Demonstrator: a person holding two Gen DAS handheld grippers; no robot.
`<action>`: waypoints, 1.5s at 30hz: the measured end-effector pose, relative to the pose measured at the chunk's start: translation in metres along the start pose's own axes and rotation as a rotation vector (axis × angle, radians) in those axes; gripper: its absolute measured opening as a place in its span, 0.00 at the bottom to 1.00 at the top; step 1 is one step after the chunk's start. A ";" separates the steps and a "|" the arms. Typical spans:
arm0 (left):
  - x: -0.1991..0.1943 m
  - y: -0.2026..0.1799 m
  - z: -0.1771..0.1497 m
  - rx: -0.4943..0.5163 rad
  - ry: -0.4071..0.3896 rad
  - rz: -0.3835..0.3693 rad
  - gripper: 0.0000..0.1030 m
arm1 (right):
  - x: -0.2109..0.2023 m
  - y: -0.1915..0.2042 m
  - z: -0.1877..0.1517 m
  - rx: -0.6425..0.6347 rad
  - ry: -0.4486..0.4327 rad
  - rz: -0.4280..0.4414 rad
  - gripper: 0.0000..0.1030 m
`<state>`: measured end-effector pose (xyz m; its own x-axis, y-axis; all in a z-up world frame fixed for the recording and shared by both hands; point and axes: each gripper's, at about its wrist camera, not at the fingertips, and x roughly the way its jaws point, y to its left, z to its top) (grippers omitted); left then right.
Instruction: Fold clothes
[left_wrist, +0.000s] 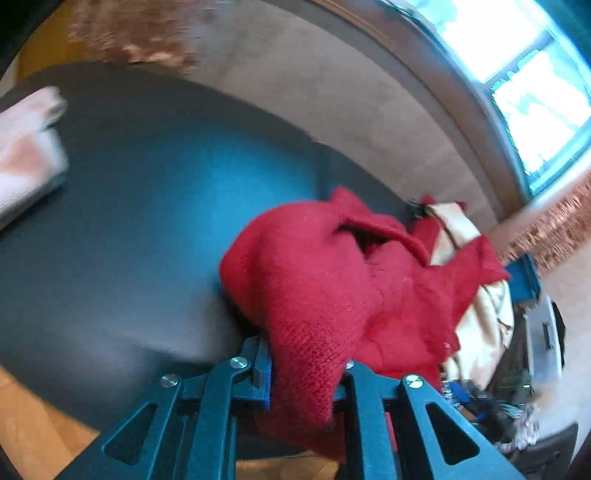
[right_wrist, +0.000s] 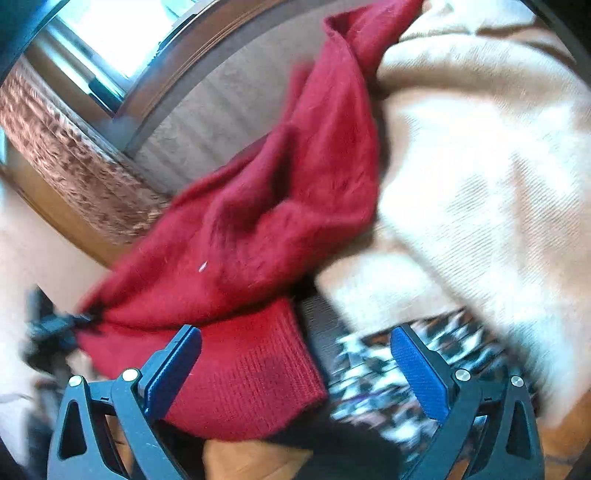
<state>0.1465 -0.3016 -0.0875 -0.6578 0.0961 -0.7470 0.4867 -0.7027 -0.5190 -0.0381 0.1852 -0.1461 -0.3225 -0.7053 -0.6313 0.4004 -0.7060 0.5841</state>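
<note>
A red knitted sweater (left_wrist: 332, 280) lies bunched at the near right of a dark round table (left_wrist: 147, 206). My left gripper (left_wrist: 306, 373) is shut on a fold of it at the table's near edge. The sweater also shows in the right wrist view (right_wrist: 258, 229), draped against a cream garment (right_wrist: 480, 177). My right gripper (right_wrist: 295, 362) is open, its blue pads (right_wrist: 417, 365) wide apart, with the sweater's ribbed hem (right_wrist: 251, 376) lying between the jaws next to the left pad.
A folded pale pink garment (left_wrist: 26, 155) sits at the table's far left. The cream garment (left_wrist: 480, 325) lies under the sweater at the right. A black-and-white patterned cloth (right_wrist: 376, 376) lies below it. A beige sofa (left_wrist: 332, 92) and window (left_wrist: 517, 74) stand behind.
</note>
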 end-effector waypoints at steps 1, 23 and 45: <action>-0.005 0.011 -0.003 -0.018 -0.002 0.013 0.15 | -0.004 0.004 0.000 -0.007 -0.001 0.023 1.00; 0.045 -0.165 0.017 0.825 -0.101 0.109 0.59 | 0.123 0.078 0.050 -0.121 0.032 -0.037 1.00; 0.043 0.013 0.167 -0.058 -0.317 0.260 0.05 | 0.112 0.059 0.039 -0.189 -0.084 0.133 1.00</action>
<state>0.0288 -0.4247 -0.0566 -0.6489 -0.3077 -0.6959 0.6856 -0.6331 -0.3594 -0.0840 0.0623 -0.1626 -0.3234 -0.7993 -0.5064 0.5945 -0.5880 0.5485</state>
